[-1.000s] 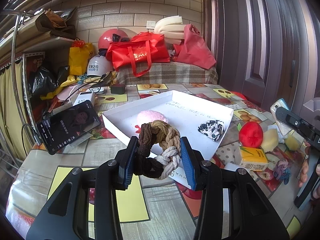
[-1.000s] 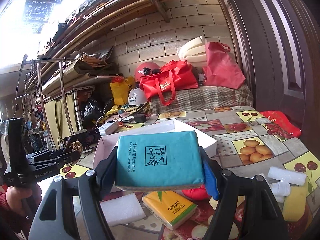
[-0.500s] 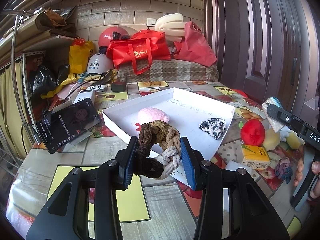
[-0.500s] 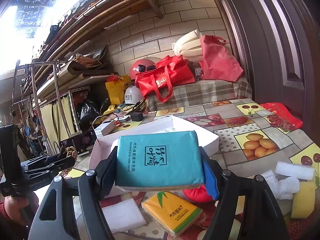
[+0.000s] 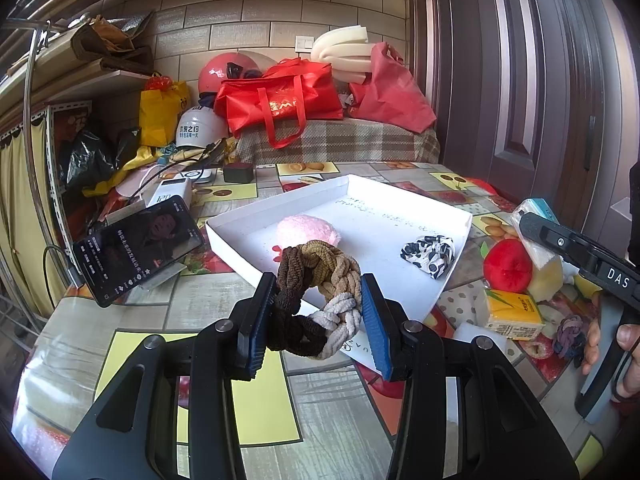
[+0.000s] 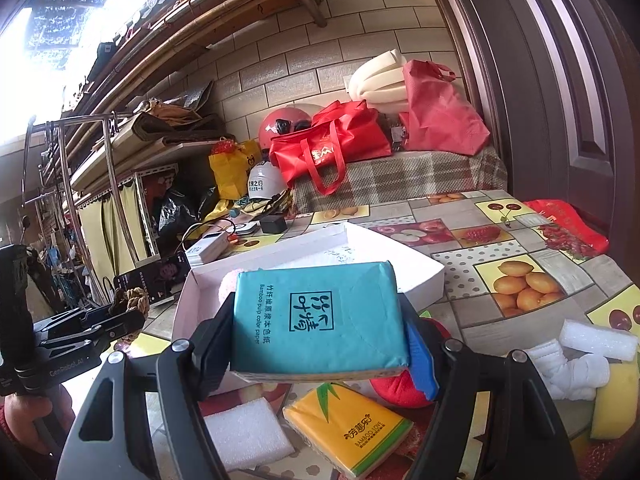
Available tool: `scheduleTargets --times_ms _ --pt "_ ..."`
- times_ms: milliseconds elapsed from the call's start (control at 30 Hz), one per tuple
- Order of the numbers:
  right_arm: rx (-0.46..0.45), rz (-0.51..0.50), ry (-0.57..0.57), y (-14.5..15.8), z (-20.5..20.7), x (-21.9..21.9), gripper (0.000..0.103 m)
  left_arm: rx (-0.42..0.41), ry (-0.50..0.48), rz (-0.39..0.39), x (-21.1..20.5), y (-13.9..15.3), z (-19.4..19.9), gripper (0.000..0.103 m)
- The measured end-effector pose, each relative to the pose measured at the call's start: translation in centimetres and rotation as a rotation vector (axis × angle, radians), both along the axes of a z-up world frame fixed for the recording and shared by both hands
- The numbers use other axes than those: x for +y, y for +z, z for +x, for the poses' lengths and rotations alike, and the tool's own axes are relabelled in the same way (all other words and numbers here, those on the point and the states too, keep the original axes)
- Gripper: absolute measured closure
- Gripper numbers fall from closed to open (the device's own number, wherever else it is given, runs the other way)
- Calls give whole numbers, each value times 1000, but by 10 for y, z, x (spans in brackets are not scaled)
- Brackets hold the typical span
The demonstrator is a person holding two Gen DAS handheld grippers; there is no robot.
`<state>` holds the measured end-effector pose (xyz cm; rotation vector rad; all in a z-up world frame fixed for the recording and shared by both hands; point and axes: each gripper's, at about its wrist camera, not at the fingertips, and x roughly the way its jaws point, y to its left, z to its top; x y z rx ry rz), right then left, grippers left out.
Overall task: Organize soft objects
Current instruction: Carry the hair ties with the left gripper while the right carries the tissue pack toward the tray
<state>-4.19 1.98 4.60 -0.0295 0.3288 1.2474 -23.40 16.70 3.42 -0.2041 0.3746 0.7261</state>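
Now | left tool [image 5: 318, 322] grips braided band [image 5: 316, 300] upright | right tool [image 6: 320, 334] grips tissue pack [image 6: 320, 320] flat

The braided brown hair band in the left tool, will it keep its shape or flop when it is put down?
Probably floppy: the band bends between the tool's pads and its lower loop sags. It looks like light, soft fabric, so it should not slip, roll or break. It will likely settle flat in the tray.
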Motion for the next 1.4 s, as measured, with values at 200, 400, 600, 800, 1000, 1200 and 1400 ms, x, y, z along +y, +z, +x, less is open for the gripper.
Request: scheduleTargets --times_ms 200,400,600,800,1000,1200,1400 --pt "-1 -20 1 -2 1 8 30 8 -2 1 -1 1 1 61" --pt "-14 -58 -21 -4 0 21 30 7 1 -2 -1 2 1 61" --pt "-17 -69 -34 -5 1 27 30 7 0 -1 0 3 1 61" --pt "-17 -69 -34 -5 2 27 30 14 -4 6 1 3 2 61" --pt "-18 -73 -38 -6 5 32 30 45 -16 18 8 4 9 61" --pt "-25 -69 -45 -7 10 41 30 56 -10 16 19 5 16 61" --pt "-10 -50 -58 -5 18 55 30 26 14 67 36 11 27 61"
